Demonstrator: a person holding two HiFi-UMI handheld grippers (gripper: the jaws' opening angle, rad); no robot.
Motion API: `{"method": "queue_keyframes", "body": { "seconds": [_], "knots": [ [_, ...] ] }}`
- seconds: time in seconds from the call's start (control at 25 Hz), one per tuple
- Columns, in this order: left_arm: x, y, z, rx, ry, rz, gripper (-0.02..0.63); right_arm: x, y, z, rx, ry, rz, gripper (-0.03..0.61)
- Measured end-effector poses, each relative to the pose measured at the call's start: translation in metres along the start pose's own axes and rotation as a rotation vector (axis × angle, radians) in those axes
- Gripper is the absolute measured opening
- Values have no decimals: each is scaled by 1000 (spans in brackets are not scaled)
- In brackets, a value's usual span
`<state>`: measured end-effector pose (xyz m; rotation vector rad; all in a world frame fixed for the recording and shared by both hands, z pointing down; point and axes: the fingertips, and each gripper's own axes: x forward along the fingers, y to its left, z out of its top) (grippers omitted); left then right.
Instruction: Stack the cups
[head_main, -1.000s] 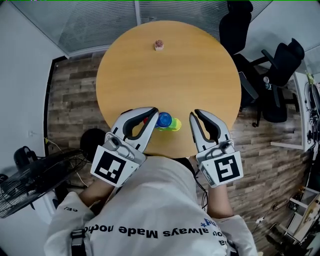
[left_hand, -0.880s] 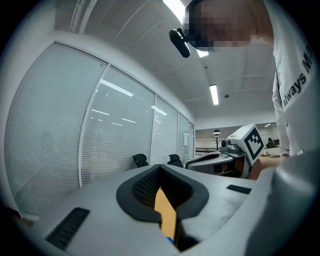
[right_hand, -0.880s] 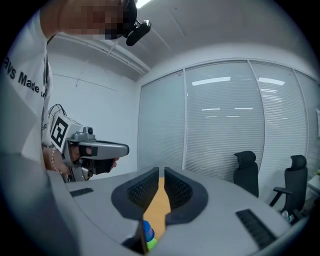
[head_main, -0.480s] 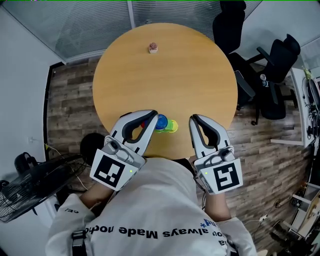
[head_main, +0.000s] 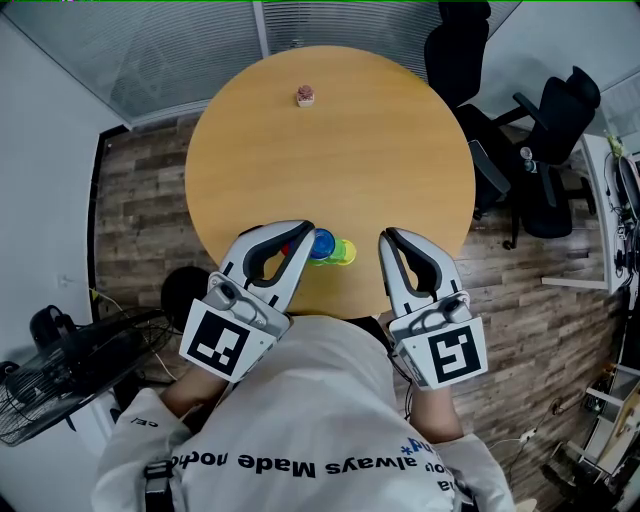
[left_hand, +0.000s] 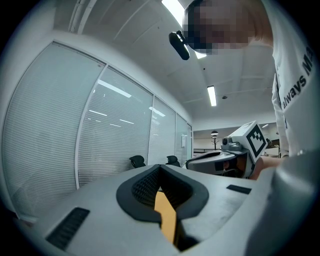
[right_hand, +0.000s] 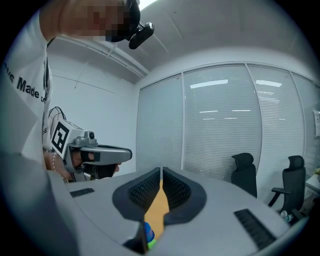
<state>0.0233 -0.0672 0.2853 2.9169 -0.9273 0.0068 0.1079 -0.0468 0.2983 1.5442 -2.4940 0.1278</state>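
on the near edge of the round wooden table (head_main: 330, 140), just ahead of the person's white shirt (head_main: 300, 400), a tight little cluster of cups: blue cup (head_main: 323, 243) in the middle, yellow-green cup (head_main: 345, 252) touching it on the right, a sliver of red cup (head_main: 291, 242) on the left, mostly hidden behind the left gripper (head_main: 306, 232). impossible to tell from above whether nested or merely lying side by side. left gripper pointing level across the table, its tip just beside the blue cup, jaws brought together at the tips in its own view, only a narrow slit of table colour behind the ribbed pads, nothing clamped between them. right gripper (head_main: 388, 237) near the yellow-green cup but apart from it, tilted slightly downward, jaws likewise closed tip to tip and gripping nothing; low in the gap behind its closed tips, in the right gripper view, a glimpse of blue and green from the cups. each gripper visible off to the side in the other's view, marker cube uppermost. far across the table, well apart from the cups, a small pinkish object (head_main: 305, 95), too small to identify. beyond the table on the right, black office chairs (head_main: 560, 120) on the wood-plank floor; at lower left, a black fan (head_main: 55, 375).
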Motion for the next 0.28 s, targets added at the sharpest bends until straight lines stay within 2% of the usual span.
{"method": "queue_keyframes", "body": {
  "seconds": [0.28],
  "knots": [
    [0,1,0,0,1,1,23,0,1,3,1,-6,0,38]
  ]
}}
